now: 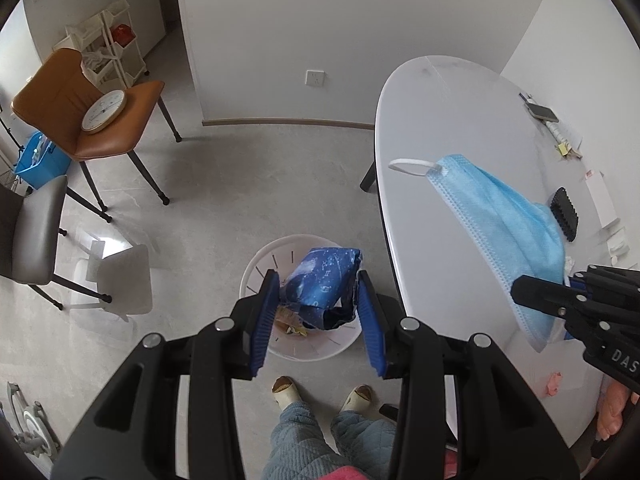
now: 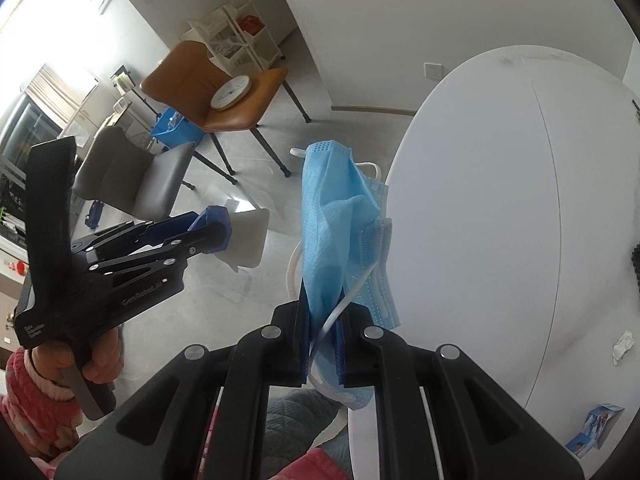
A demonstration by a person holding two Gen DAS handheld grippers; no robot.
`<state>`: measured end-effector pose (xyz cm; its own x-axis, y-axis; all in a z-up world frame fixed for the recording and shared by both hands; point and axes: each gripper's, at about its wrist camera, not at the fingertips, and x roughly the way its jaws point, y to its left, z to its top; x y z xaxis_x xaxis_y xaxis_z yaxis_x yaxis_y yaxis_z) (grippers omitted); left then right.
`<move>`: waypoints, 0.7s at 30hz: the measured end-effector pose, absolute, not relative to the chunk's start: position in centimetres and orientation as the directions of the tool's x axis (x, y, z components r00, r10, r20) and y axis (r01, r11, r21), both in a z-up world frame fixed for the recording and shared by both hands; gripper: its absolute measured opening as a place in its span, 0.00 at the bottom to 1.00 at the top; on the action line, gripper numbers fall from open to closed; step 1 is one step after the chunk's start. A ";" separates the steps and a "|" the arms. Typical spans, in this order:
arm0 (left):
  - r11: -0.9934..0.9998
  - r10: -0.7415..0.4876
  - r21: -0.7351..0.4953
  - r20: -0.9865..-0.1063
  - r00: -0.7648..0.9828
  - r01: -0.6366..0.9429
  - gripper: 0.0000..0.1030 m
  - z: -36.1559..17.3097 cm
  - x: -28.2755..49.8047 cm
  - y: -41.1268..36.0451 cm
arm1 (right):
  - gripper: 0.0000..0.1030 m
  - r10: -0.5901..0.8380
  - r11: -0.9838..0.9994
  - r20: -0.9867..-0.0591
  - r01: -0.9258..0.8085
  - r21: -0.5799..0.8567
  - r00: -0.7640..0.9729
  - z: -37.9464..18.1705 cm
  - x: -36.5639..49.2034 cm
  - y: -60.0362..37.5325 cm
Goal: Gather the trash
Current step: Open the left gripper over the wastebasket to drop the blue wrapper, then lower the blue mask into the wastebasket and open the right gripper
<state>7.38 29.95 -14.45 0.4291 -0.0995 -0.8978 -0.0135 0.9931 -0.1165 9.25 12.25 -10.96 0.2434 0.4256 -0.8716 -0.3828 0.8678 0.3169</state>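
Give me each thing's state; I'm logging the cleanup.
Left tool: shut on the blue wrapper.
Blue wrapper: crumpled, held over the bin.
White bin: upright, trash inside.
Right tool: shut on the face mask.
Face mask: folded, held up.
Wall clock: lying on the chair.

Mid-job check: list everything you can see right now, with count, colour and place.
face mask: 1, light blue, clamped in right gripper
crumpled wrapper: 1, dark blue, between left gripper's pads above bin
bin: 1, white, floor by table, scraps inside
table: 1, white
chairs: 1 tan, 1 grey
clock: 1, white, on tan chair
tissue: 1, white, on table
small box: 1, blue, table edge
left gripper: black, blue pads
right gripper: black, shut
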 end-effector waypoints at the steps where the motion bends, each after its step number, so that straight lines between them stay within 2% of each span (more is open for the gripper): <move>1: 0.993 -0.104 -0.121 -0.899 0.425 -0.012 0.38 -14.7 7.6 29.9 | 0.11 0.423 0.869 -0.873 -0.382 0.314 0.243 -11.0 9.3 12.5; 5: 0.991 -0.117 -0.130 -0.913 0.391 -0.009 0.42 -16.1 8.8 29.7 | 0.11 0.413 0.872 -0.880 -0.382 0.307 0.236 -11.1 9.6 12.5; 12: 0.990 -0.114 -0.137 -0.923 0.367 -0.035 0.65 -17.2 10.1 30.0 | 0.11 0.398 0.879 -0.889 -0.373 0.297 0.229 -11.3 10.4 12.2; 21: 0.986 -0.110 -0.148 -0.914 0.391 -0.070 0.88 -15.7 9.9 30.3 | 0.11 0.404 0.876 -0.888 -0.374 0.305 0.222 -11.3 10.4 12.3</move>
<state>9.93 30.33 -15.71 0.3906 -0.1097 -0.9140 -0.0703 0.9864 -0.1485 10.45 12.27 -11.27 0.2221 0.4036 -0.8876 -0.3742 0.8759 0.3046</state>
